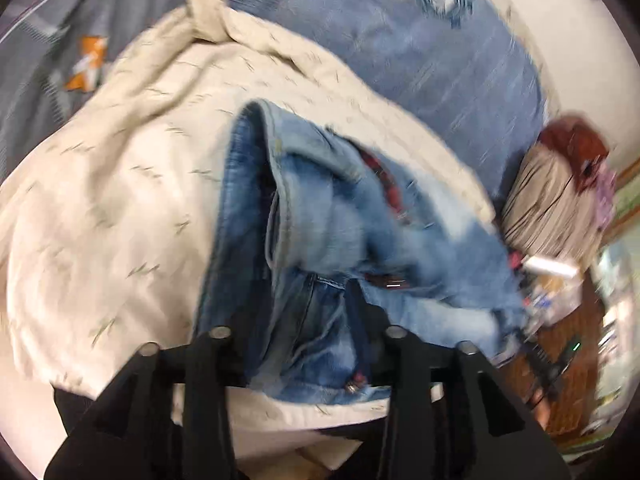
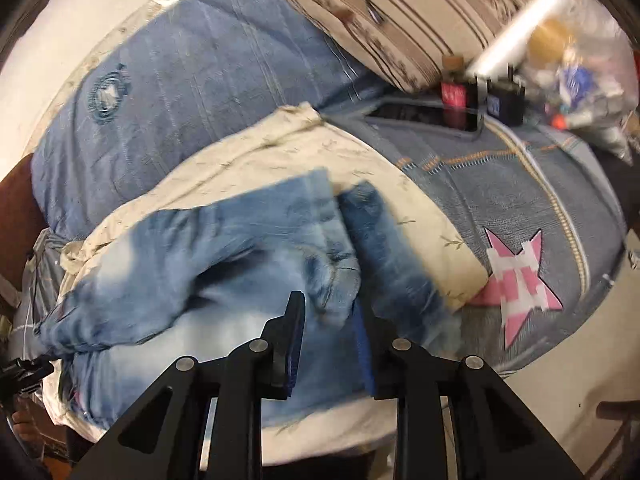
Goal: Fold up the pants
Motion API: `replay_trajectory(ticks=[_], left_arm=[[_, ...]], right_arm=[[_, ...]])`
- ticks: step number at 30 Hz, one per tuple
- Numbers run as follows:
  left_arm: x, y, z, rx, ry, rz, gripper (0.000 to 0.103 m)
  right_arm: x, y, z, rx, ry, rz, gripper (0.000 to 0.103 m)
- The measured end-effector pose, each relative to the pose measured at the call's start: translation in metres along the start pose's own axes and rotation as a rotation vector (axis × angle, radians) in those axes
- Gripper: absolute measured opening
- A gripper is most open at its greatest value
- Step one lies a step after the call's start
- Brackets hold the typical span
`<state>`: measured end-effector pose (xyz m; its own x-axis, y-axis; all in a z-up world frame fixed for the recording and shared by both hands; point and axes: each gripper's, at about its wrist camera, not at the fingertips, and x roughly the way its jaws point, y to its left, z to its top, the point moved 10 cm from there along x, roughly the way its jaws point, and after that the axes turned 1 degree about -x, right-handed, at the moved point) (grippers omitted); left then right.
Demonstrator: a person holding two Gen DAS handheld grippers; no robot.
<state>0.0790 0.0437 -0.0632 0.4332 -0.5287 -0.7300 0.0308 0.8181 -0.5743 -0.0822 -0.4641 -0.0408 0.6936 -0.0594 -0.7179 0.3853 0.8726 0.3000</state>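
Faded blue jeans (image 1: pixel 320 240) lie bunched on a cream quilt (image 1: pixel 120 200) on a bed. In the left wrist view my left gripper (image 1: pixel 304 344) is shut on the jeans near the waistband, and the denim rises between the fingers. In the right wrist view the jeans (image 2: pixel 208 264) spread out leftward with a darker leg (image 2: pixel 384 248) alongside. My right gripper (image 2: pixel 328 344) is shut on a fold of the jeans, denim pinched between its blue pads (image 2: pixel 294 344).
A blue quilt (image 2: pixel 180 80) and a striped pillow (image 2: pixel 400 20) lie beyond the cream quilt (image 2: pixel 280 152). A grey-blue bedspread with a pink star (image 2: pixel 520 276) is at the right. Small boxes and a plastic bag (image 2: pixel 580 72) clutter the far right. A wooden table (image 1: pixel 568 360) stands beside the bed.
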Motion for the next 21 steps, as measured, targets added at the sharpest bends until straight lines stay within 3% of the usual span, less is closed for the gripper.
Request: replay_trajectory(ticks=[2,5,8,11,16,18,19,20,21], left_arm=[[-0.012,0.002,0.001,-0.067,-0.026,-0.064,0.063],[-0.005,-0.004,0.010,-0.112,-0.019,-0.134,0.067],[0.011,-0.007,0.017,-0.127,0.005,-0.119,0.067],[0.025,-0.007,0.018,-0.152,0.041,-0.132,0.067],[0.045,0.004,0.021,-0.197,0.077,-0.125,0.071],[0.060,0.007,0.026,-0.218,0.109,-0.109,0.070],[0.064,0.008,0.028,-0.231,0.124,-0.113,0.057],[0.066,0.008,0.029,-0.242,0.136,-0.113,0.037],[0.064,0.008,0.030,-0.249,0.150,-0.115,0.034]], right_arm=[[0.000,0.035,-0.004,0.016,0.005,0.121,0.050],[0.026,0.121,-0.026,0.044,0.130,0.415,0.050],[0.061,0.190,-0.054,0.077,0.293,0.589,0.050],[0.092,0.227,-0.071,0.107,0.401,0.637,0.050],[0.125,0.239,-0.076,0.292,0.452,0.666,0.055],[0.134,0.236,-0.069,0.368,0.412,0.669,0.047],[0.134,0.235,-0.070,0.371,0.403,0.662,0.018],[0.132,0.234,-0.068,0.358,0.398,0.665,0.006],[0.125,0.233,-0.065,0.352,0.388,0.675,0.006]])
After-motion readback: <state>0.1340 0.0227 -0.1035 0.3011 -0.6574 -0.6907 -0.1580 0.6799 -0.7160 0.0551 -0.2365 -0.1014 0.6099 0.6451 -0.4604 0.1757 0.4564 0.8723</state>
